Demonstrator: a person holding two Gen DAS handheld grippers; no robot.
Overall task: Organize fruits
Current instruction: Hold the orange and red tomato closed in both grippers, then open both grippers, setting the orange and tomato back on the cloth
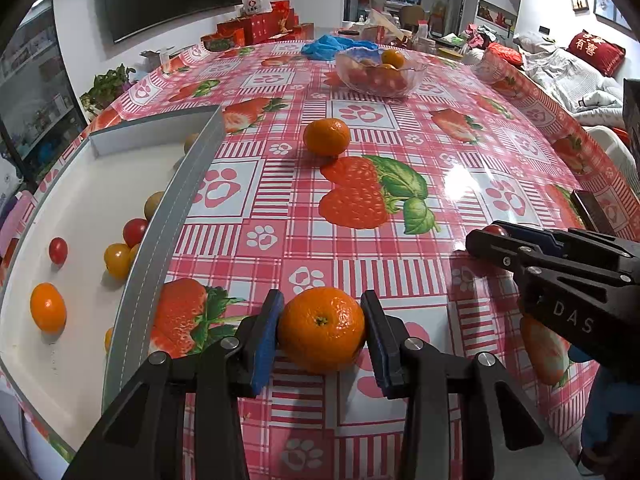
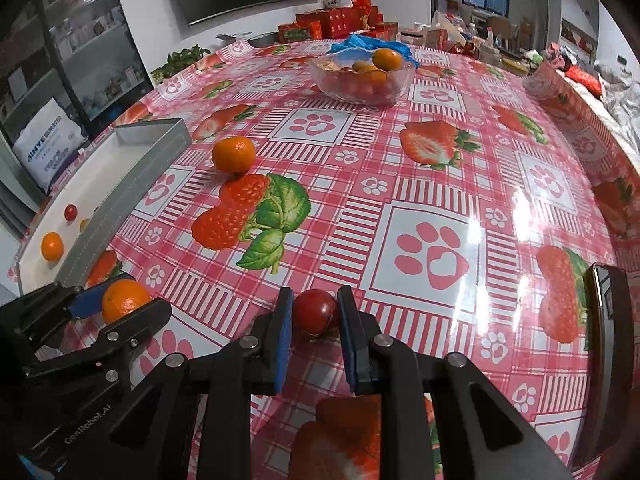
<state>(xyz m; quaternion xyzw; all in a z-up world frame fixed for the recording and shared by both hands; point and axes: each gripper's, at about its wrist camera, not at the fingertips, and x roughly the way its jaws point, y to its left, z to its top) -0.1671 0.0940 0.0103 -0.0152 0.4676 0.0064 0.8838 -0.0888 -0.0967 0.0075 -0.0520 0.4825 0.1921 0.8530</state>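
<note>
My left gripper [image 1: 322, 330] is shut on a mandarin [image 1: 321, 328] low over the tablecloth; the same mandarin [image 2: 125, 300] shows at the lower left of the right wrist view. My right gripper [image 2: 314, 312] is shut on a red cherry tomato [image 2: 314, 310], also just above the cloth; that gripper [image 1: 494, 234] appears at the right of the left wrist view. A second mandarin [image 1: 326, 137] lies loose mid-table. To the left stands a white tray [image 1: 180, 184] with grey walls, holding a mandarin [image 1: 48, 307] and several red and yellow cherry tomatoes [image 1: 134, 232].
A glass bowl [image 1: 378, 70] with mandarins and tomatoes stands at the far side, a blue cloth [image 1: 336, 46] behind it. A dark phone [image 2: 608, 300] lies at the right table edge. Red gift boxes [image 1: 260, 28] crowd the far end.
</note>
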